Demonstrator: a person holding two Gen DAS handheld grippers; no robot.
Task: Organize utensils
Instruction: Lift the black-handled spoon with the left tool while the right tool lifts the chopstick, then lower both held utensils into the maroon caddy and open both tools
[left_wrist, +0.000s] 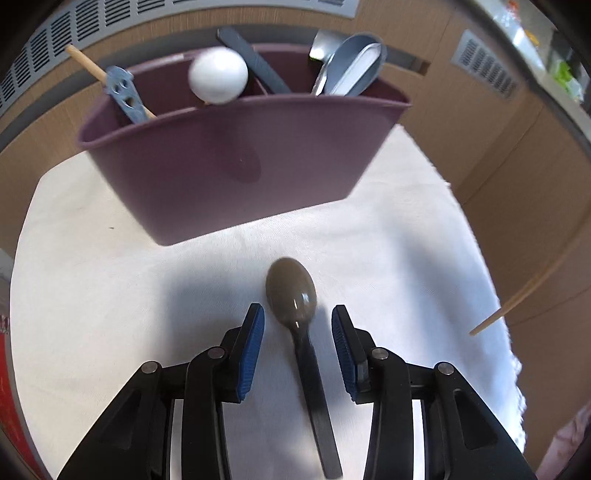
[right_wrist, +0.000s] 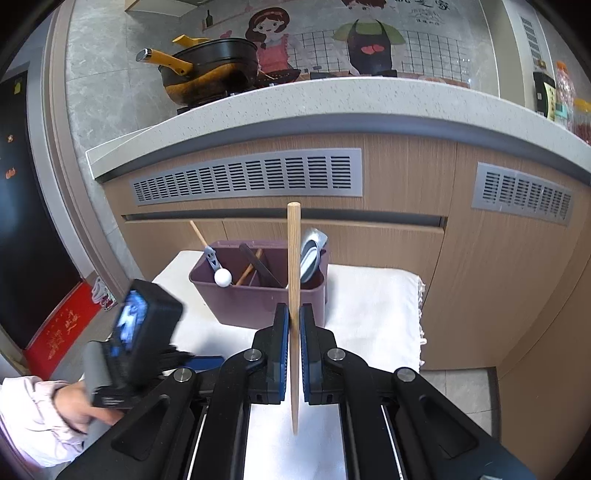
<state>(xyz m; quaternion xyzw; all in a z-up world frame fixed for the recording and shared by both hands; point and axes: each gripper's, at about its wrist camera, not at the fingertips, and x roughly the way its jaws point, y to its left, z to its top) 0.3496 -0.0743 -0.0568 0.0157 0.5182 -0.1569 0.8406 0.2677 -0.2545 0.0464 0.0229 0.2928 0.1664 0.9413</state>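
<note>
Left claw (left_wrist: 298, 325) half open, straddling the brown spoon (left_wrist: 291, 291) lying on the white-clothed desk (left_wrist: 92, 295), pads not touching. Close on the neck, probably best just behind the bowl. Right claw (right_wrist: 294, 325) clamps a wooden chopstick (right_wrist: 294, 258); purple caddy (left_wrist: 240, 166) sits behind the spoon.

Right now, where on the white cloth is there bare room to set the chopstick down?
Bare cloth lies left of the brown spoon, in front of the purple caddy, and right of the spoon toward the fringed edge. The caddy compartments are crowded.
</note>
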